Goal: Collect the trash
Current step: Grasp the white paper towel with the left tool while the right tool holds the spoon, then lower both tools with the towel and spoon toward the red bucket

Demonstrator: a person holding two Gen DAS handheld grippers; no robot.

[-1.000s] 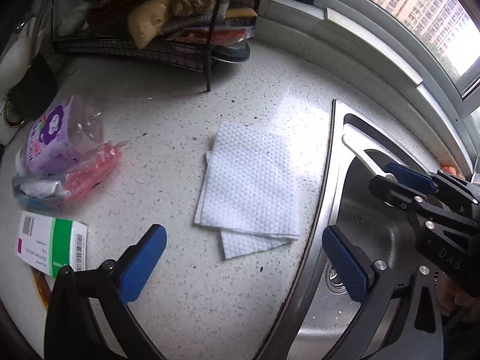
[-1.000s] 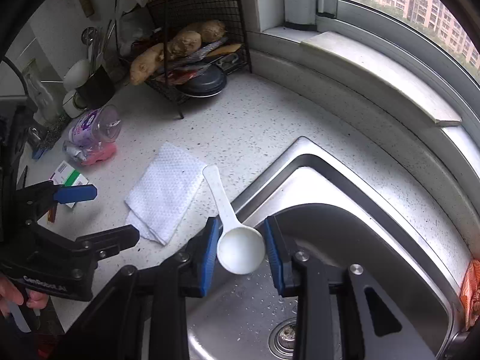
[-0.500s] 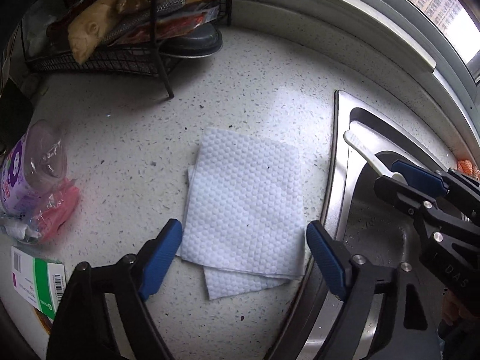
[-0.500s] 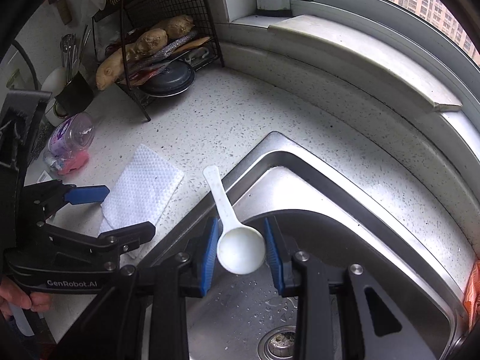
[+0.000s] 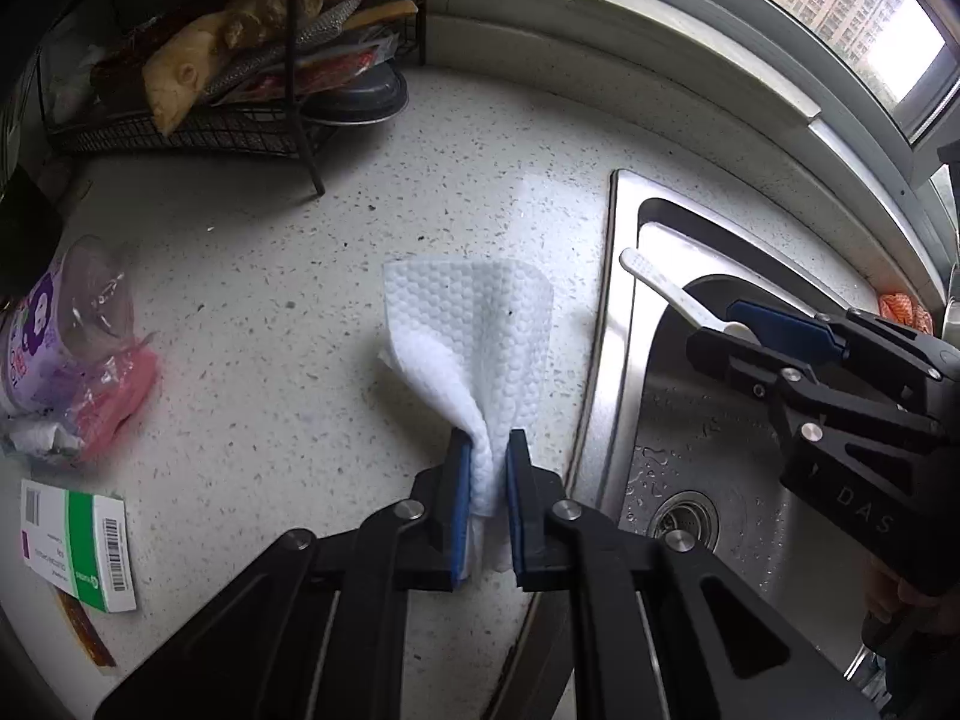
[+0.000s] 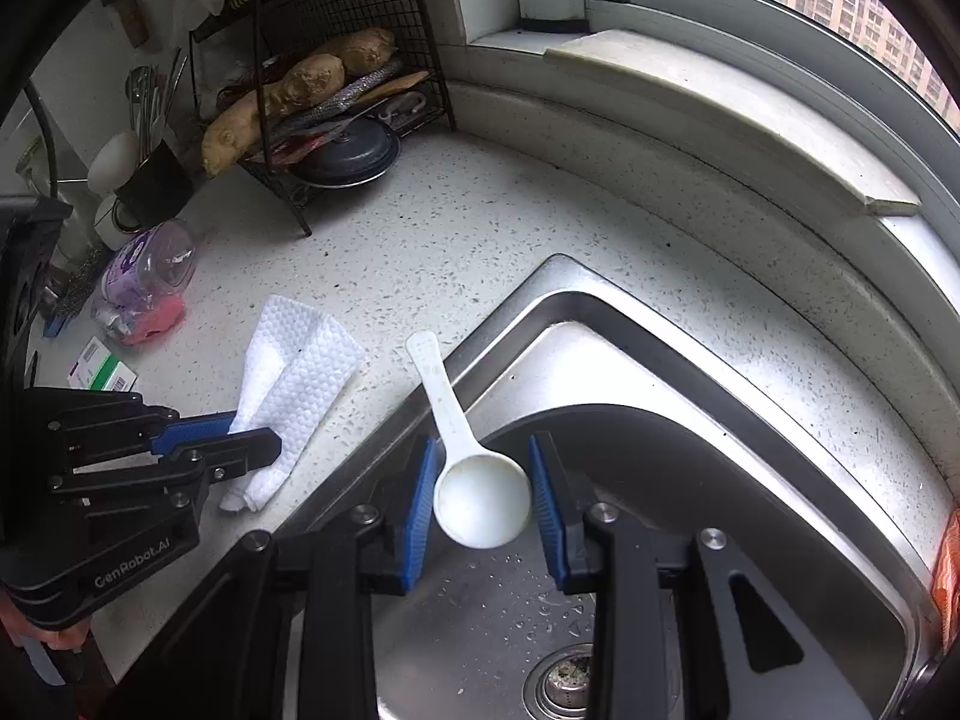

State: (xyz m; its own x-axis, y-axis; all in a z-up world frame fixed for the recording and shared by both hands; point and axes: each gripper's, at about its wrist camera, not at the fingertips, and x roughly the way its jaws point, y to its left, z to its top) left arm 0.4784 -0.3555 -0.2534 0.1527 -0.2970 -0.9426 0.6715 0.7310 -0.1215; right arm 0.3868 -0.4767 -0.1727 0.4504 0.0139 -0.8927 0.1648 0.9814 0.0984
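The left gripper (image 5: 486, 474) points steeply down at the speckled white stone desk (image 5: 492, 180), and its blue-padded jaws are closing on a white embossed paper towel (image 5: 474, 336). The near edge of the towel is bunched into a narrow fold between the pads, which already press on it from both sides; the far part still lies spread on the desk, just beside the rim of the stainless steel sink (image 5: 606, 324). In the right wrist view the same towel (image 6: 294, 372) shows crumpled under the left gripper (image 6: 240, 435), with one corner curled up.

The right gripper (image 6: 480, 498) hovers over the sink's (image 6: 708, 360) basin. Its jaws are pinching the round bowl of a white plastic measuring scoop (image 6: 480, 498), one pad on each side, while the scoop's flat handle reaches out across the sink rim towards the desk. Water drops sit on the basin floor near the drain (image 6: 561, 681).

Further off on the desk, at the left of the left wrist view, lie a clear plastic bag holding purple and pink wrappers (image 5: 72, 348) and a small white and green cardboard box with barcodes (image 5: 78, 543). A black wire rack (image 5: 240, 120) at the back corner carries pieces of ginger root (image 5: 240, 18) and a dark round lid. An orange cloth (image 5: 906, 309) shows at the far side of the sink.
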